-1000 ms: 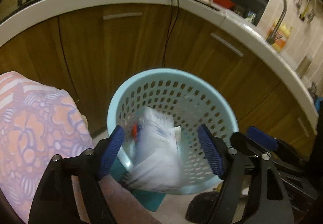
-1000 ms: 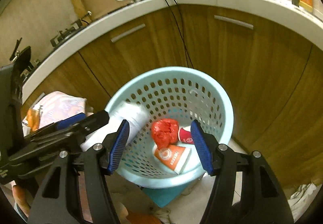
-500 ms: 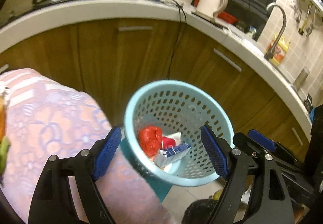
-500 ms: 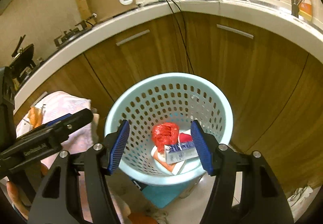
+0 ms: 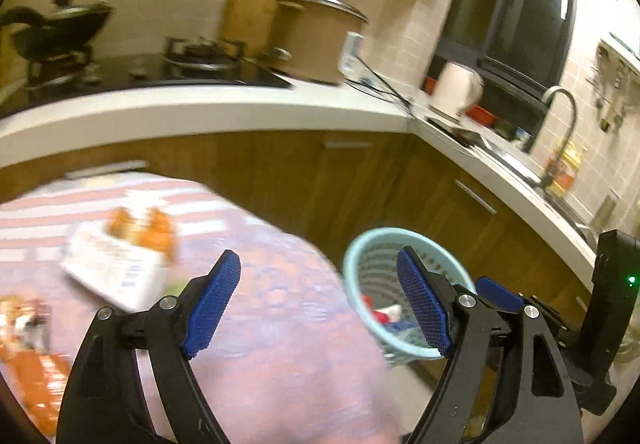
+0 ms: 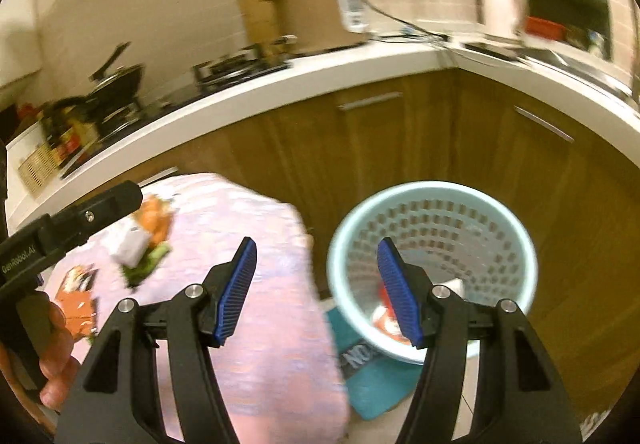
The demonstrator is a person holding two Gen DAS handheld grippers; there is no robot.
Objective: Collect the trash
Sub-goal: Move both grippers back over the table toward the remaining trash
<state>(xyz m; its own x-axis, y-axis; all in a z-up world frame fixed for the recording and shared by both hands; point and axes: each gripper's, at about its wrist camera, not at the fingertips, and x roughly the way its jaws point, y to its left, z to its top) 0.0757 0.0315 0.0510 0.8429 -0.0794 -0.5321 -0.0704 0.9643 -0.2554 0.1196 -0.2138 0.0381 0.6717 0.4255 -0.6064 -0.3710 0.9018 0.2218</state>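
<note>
A light blue perforated basket [image 5: 362, 264] [image 6: 492, 207] stands on the floor by the wooden cabinets, with red and white trash at its bottom. Left of it is a table under a pink patterned cloth [image 5: 280, 308] [image 6: 256, 252]. On the cloth lie a white carton with orange scraps [image 5: 116, 268] [image 6: 130, 246] and orange wrappers [image 6: 78, 308]. My left gripper [image 5: 318, 302] hangs open above the cloth's right edge with nothing between its fingers. My right gripper [image 6: 316, 290] is open too, empty, between the cloth and the basket. The picture is blurred by motion.
A white counter [image 5: 224, 107] curves along the back with a gas hob, a pan, a rice cooker [image 5: 316, 39], a kettle [image 5: 454, 89] and a sink tap [image 5: 560, 123]. A teal mat [image 6: 372, 380] lies under the basket. A hand [image 6: 52, 348] grips the left tool's handle.
A white carton dropped from my left gripper into the basket. Both grippers then rose and swung left, away from the basket toward the cloth-covered table.
</note>
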